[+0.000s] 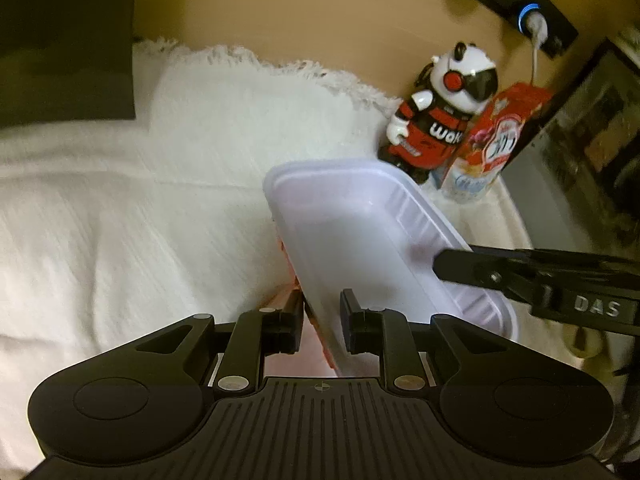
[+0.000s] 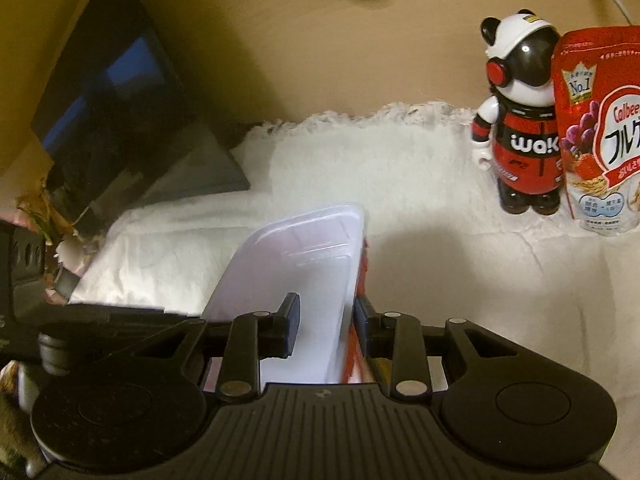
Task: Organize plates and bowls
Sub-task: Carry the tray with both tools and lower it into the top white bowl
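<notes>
White fringed cloth (image 2: 400,168) covers the counter (image 2: 360,40) in front of you, soft and wrinkled, with a glossy panda figure (image 2: 520,128) and a red cereal pouch (image 2: 600,132) standing touching at its far right edge. Your task item, a thin white plastic tray (image 1: 352,240), hangs tilted above the cloth between both tools, its long axis running away from you. Something orange-red shows just under it; what it is, you cannot tell. Your left gripper (image 1: 322,326) straddles the tray's near left rim, jaws narrowly apart with the wall between them. Your right gripper (image 2: 326,320) straddles the opposite long wall, and whether its pads still press is unclear. The tray looks light, smooth and flexible, with ribbed corners. Whichever way you shift it, both rims lie directly ahead of the fingertips, so it likely travels along that long axis.
</notes>
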### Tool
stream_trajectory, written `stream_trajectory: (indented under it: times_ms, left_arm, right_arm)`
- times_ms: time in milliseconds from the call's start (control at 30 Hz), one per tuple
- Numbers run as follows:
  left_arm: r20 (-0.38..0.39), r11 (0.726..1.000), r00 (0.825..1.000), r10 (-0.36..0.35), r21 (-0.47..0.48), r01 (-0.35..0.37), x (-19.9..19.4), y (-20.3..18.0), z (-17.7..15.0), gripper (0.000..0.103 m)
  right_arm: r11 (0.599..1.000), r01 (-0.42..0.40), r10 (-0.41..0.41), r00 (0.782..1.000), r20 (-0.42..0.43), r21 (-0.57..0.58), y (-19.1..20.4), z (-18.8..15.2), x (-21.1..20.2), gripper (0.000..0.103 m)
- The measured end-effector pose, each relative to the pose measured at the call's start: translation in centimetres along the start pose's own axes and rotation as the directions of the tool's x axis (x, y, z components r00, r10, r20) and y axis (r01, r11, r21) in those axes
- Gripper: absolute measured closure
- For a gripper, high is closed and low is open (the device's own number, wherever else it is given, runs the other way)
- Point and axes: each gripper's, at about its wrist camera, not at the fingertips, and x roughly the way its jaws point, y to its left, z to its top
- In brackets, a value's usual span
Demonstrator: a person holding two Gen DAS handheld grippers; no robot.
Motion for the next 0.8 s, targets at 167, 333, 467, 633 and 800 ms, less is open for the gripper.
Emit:
stream_trajectory:
  times_ms: [167,333,467,633,800]
  left_arm:
    - [-0.074,1.0,0.997,0.003,-0.003,-0.004,0.6,1.3,-2.1,0.081]
    - [-0.088,0.999,0.995,-0.043,-0.034,0.04,0.6,1.9,-3.2,0.082]
    - [-0.101,0.998,0.994,-0.047,-0.045,0.042,1.1,2.0,-3.7,0.082]
    - [-0.096,0.997,0.994,-0.056,-0.06,0.05,1.0,2.2,-3.6,0.082]
    - [-0.08,0.995,0.994,-0.077,-0.068,0.072,0.1,2.6,-3.4,0.081]
  right_arm:
    - [0.999,-0.035,0.034,0.997,-0.068,-0.006,0.7,-1.8,0.7,0.073]
    - [1.0,-0.02,0.019,0.996,-0.088,-0.009,0.6,-2.7,1.0,0.073]
    - [1.0,-0.012,0.01,0.995,-0.099,-0.019,0.5,-2.8,1.4,0.073]
    - [1.0,-0.007,0.004,0.993,-0.117,-0.017,0.3,-3.4,2.0,0.073]
    - [1.0,-0.006,0.003,0.994,-0.106,-0.028,0.2,-3.2,1.3,0.073]
